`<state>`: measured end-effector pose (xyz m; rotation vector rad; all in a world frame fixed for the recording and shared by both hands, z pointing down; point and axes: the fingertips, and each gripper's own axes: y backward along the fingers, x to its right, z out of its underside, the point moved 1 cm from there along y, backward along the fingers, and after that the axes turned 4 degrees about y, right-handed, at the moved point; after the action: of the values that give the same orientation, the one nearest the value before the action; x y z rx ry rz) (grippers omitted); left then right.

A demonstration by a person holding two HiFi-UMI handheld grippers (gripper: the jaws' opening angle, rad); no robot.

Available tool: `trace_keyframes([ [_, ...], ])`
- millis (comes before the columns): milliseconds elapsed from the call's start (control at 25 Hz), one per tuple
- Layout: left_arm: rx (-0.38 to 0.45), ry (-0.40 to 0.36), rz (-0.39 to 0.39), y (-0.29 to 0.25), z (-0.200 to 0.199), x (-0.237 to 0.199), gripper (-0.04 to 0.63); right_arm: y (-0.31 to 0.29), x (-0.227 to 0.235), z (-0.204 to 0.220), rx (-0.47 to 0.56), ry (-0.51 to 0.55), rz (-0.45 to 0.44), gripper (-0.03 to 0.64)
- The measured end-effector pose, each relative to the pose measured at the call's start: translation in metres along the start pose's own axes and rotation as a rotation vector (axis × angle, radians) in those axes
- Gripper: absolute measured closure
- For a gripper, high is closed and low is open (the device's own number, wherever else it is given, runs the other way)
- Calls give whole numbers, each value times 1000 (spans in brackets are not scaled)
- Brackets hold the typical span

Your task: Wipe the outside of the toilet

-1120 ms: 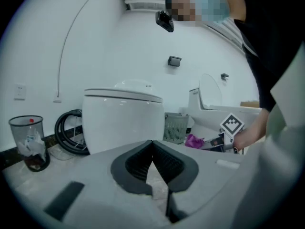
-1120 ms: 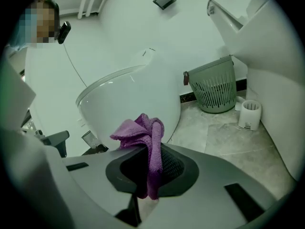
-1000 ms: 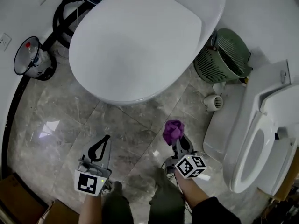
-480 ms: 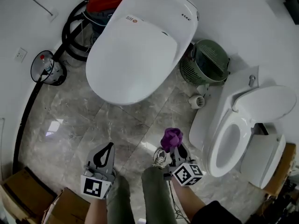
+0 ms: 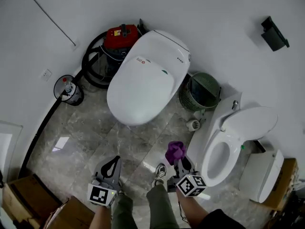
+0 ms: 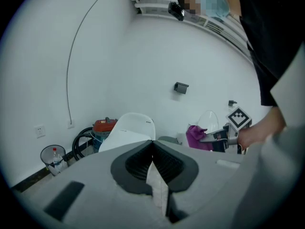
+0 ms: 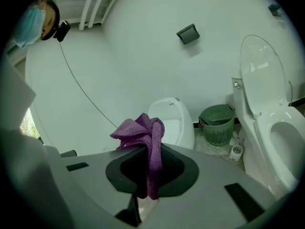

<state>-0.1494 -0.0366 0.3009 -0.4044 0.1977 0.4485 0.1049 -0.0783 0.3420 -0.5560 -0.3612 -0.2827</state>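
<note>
- Gripping a purple cloth, the right gripper is seen with its jaws clamped on the fabric, which is bunched above the jaws and hangs down between them.
- The left gripper is shown with its jaws closed tip to tip, and nothing is held in them.
- In the head view both grippers are held low over the marble floor, the left one at the left and the right one at the right, with a shoe seen between them.
- A closed-lid toilet is placed against the wall, well apart from both grippers. The cloth is not touching it.
- An open toilet is found to the right, with its lid raised and its bowl exposed. It is near the right gripper, but no contact with the cloth is seen.
- A green basket is set between the two toilets, by the wall.
- A red vacuum cleaner is parked just beside the closed-lid toilet on its left, with a black hose looped next to it.
- A clear bin is seen further left along the wall, and cardboard boxes are piled at the lower left corner.
</note>
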Motion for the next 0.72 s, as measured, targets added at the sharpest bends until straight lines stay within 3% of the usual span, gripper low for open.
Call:
trace_keyframes([
  [320, 37, -9, 0, 58, -71, -2, 595, 41, -78, -60, 75, 10, -59, 575],
  [720, 148, -120, 23, 112, -140, 12, 595, 87, -156, -118, 170, 88, -163, 575],
])
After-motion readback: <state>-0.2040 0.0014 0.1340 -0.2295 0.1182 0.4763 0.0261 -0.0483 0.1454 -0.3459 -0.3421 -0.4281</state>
